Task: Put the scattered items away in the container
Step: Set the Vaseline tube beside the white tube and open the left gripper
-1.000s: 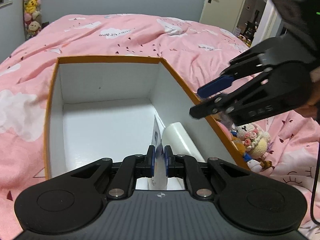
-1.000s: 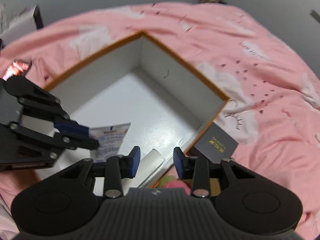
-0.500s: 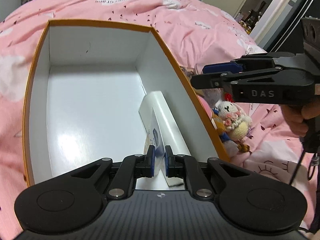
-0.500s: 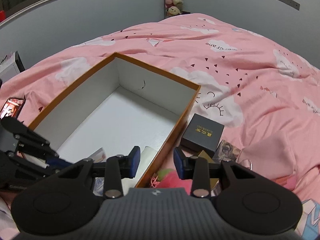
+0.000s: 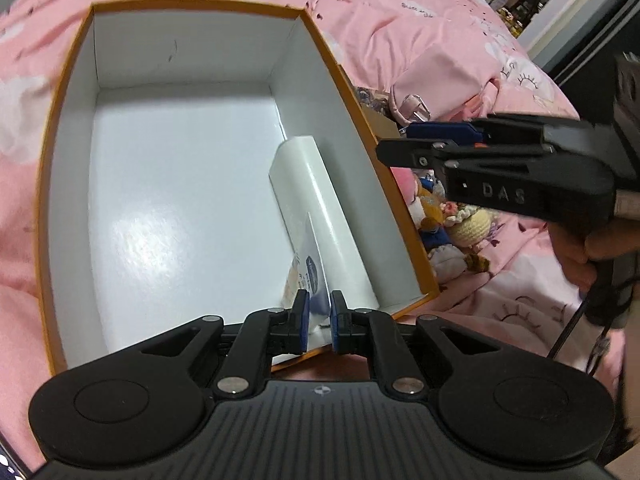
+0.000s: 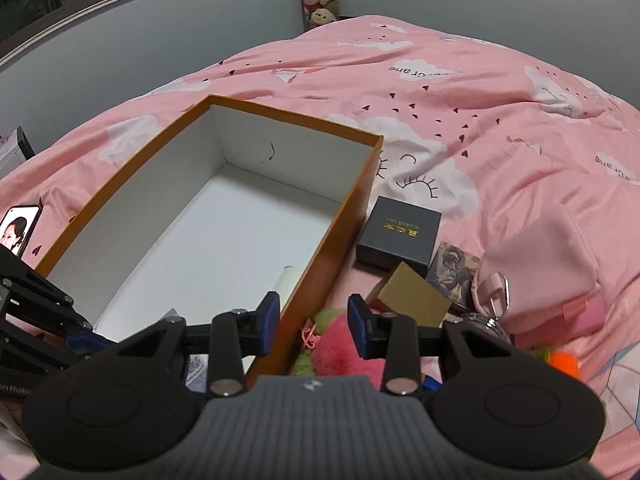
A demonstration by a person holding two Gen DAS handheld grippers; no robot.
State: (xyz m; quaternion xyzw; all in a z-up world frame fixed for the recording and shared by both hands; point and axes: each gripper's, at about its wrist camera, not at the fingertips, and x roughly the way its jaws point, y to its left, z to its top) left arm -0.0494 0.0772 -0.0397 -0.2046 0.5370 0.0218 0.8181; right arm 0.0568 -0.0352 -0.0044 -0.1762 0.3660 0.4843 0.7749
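**Spotter:** Left wrist view first. What do you have?

**Operator:** My left gripper (image 5: 319, 320) points down into the near right corner of the white cardboard box with the orange rim (image 5: 72, 160). A flat white-and-blue sachet (image 5: 310, 264) stands on edge between the jaws, leaning on the white cylindrical tube (image 5: 320, 208) that lies along the right wall. The jaws have just been opening and sit narrow, with a sliver of gap on either side of the sachet. I judge I am letting it go there so that it drops inside.

**Spotter:** And the other one?

**Operator:** My right gripper (image 5: 396, 142) hangs outside the right wall, above the crocheted dolls (image 5: 460, 220) on the pink bedspread (image 5: 400, 20).

**Spotter:** Right wrist view?

**Operator:** Its jaws stand moderately apart with nothing held. A fluffy pink plush toy (image 6: 340, 352) lies just below and between them, touching the box's outer wall. Farther right lie a black square case with gold lettering (image 6: 400, 236) and a gold-brown carton (image 6: 412, 296), both outside. I reckon the plush comes next, so I am lined up over it.
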